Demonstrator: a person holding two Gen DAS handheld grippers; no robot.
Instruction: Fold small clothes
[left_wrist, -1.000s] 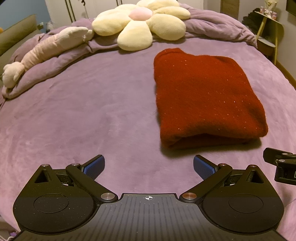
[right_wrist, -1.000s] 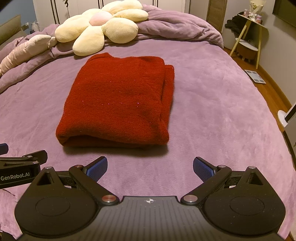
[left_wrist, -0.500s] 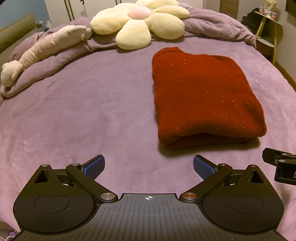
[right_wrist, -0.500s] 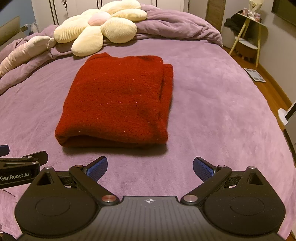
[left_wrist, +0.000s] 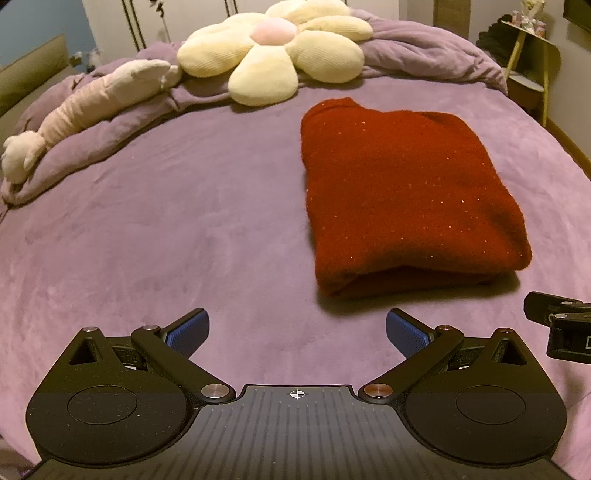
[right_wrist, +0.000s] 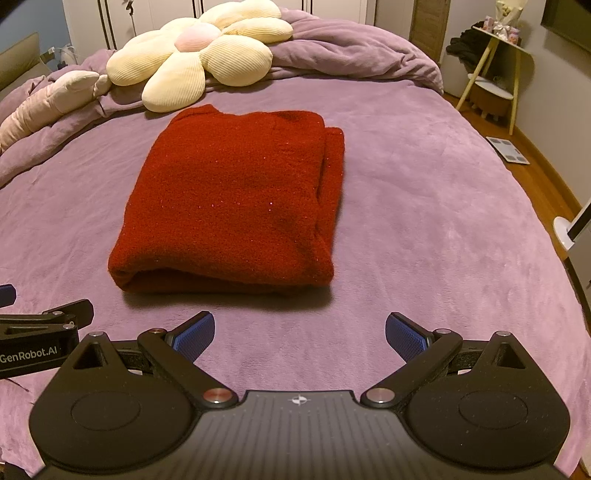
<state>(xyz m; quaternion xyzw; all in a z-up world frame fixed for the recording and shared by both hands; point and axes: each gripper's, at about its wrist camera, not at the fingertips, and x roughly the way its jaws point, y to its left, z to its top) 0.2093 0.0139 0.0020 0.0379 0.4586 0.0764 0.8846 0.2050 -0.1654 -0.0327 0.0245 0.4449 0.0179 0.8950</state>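
Note:
A dark red knit garment (left_wrist: 402, 192) lies folded into a thick rectangle on the purple bed cover (left_wrist: 166, 229); it also shows in the right wrist view (right_wrist: 232, 206). My left gripper (left_wrist: 297, 334) is open and empty, hovering short of the garment's near left corner. My right gripper (right_wrist: 300, 334) is open and empty, just in front of the garment's near folded edge. Each gripper's side shows at the edge of the other's view.
A cream flower-shaped cushion (left_wrist: 273, 51) and a long pink plush (left_wrist: 92, 107) lie at the head of the bed with a bunched purple duvet (right_wrist: 351, 55). A yellow-legged side table (right_wrist: 495, 66) and a bathroom scale (right_wrist: 508, 149) stand on the wooden floor at the right.
Both grippers stay open and nearly still; the views drift very slightly, and the garment has not moved.

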